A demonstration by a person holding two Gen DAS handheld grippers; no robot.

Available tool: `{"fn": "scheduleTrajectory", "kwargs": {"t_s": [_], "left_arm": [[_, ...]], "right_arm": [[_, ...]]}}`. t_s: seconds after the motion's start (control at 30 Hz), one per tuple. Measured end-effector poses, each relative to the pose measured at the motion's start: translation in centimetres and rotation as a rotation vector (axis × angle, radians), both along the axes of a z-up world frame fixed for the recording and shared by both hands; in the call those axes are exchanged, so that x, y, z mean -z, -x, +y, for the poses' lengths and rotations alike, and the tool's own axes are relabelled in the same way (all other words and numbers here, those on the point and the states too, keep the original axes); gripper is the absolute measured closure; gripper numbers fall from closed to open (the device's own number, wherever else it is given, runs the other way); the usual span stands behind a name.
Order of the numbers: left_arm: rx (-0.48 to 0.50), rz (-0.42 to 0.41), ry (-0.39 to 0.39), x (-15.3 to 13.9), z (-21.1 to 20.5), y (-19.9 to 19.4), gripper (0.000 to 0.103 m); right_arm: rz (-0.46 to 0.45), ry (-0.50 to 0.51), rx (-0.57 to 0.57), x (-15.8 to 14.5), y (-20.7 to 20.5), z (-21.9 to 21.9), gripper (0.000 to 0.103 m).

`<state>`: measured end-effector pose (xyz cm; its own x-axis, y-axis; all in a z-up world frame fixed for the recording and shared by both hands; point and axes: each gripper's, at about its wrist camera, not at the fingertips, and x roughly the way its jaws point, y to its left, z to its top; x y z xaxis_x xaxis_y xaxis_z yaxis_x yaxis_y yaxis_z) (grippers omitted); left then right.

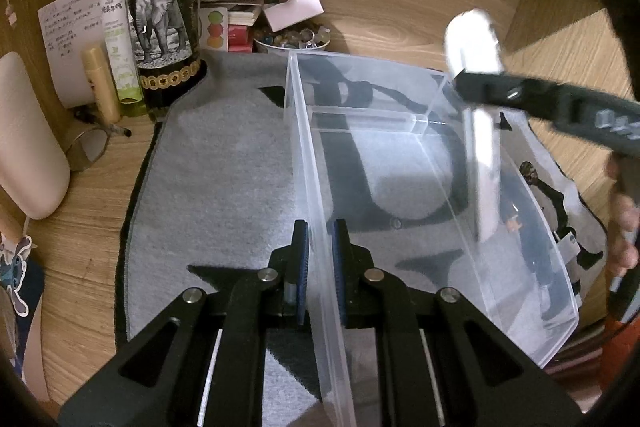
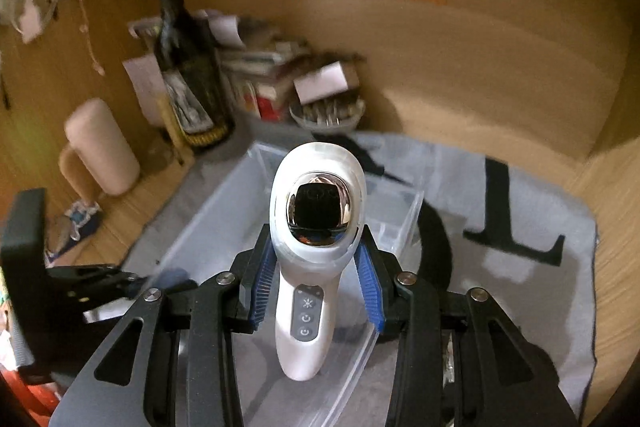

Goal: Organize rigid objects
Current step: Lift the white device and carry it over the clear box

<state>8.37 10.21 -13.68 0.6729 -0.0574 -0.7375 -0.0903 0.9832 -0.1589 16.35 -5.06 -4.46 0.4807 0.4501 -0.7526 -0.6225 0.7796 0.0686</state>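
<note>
Left gripper is clamped on the near wall of the clear bin, steadying it; the wine bottle label shows an elephant, text unreadable. Right gripper pinches the white handheld device above the bin (button icons only, no brand): next, lower and release inside.

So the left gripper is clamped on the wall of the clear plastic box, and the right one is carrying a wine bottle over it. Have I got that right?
Nearly. The left gripper does clamp the wall of the clear plastic box, but the right gripper holds a white handheld device with a mirrored head and buttons, as the right wrist view shows. The wine bottle stands on the desk, beyond the box.
</note>
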Motion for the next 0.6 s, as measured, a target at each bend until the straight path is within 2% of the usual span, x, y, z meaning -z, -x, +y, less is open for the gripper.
{"fn": "scheduleTrajectory", "kwargs": {"t_s": [0.33,0.6], "left_arm": [[0.006,0.0,0.021,0.0,0.4,0.1,0.09],[-0.003,0.011,0.041,-0.1,0.6,-0.2,0.09]], "right_arm": [[0.072,0.131,-0.043,3.9,-1.6,2.0,0.067],[0.125,0.189,-0.1,5.0,-1.8,3.0,0.067]]}}
